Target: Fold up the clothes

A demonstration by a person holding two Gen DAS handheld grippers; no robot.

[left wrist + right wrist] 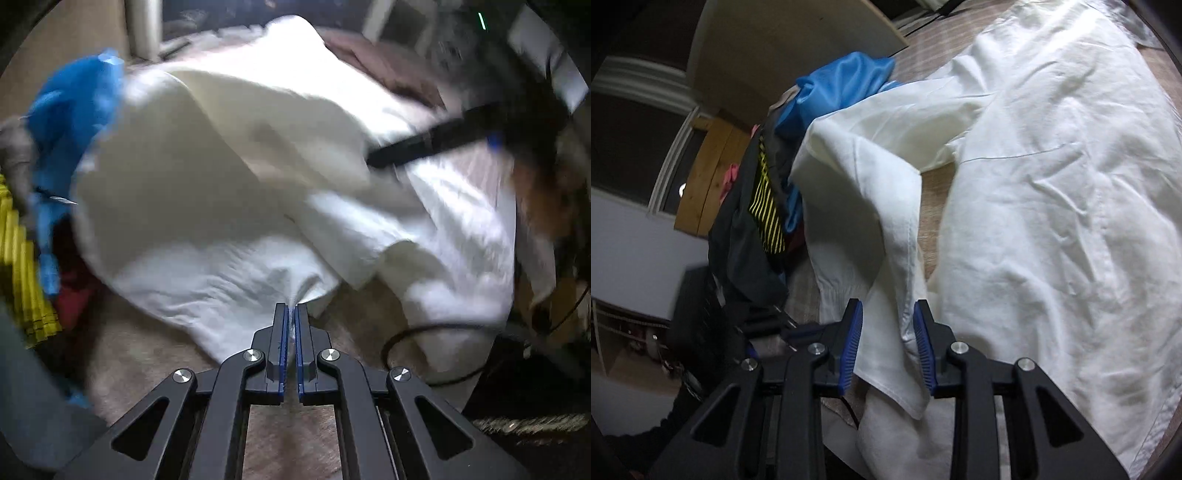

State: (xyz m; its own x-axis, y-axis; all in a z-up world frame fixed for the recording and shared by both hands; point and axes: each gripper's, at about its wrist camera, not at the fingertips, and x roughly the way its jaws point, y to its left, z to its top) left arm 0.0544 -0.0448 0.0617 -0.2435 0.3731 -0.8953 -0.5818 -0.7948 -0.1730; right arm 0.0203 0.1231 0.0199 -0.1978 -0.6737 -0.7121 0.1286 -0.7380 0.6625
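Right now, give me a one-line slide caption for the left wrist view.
Left gripper shut on the white garment's edge, blue cloth piled beside it.

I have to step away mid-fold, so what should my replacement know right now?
Left claw: shut on the near edge of the white garment.
Right claw: jaws apart, a fold of the white garment hanging loose between them, not pinched.
The garment lies rumpled across the tan surface, one flap turned over. A heap of other clothes, with a blue garment on top, waits beside it.
Done: no neat fold yet.
Left: regrip with the right, flatten, fold, then work through the heap.
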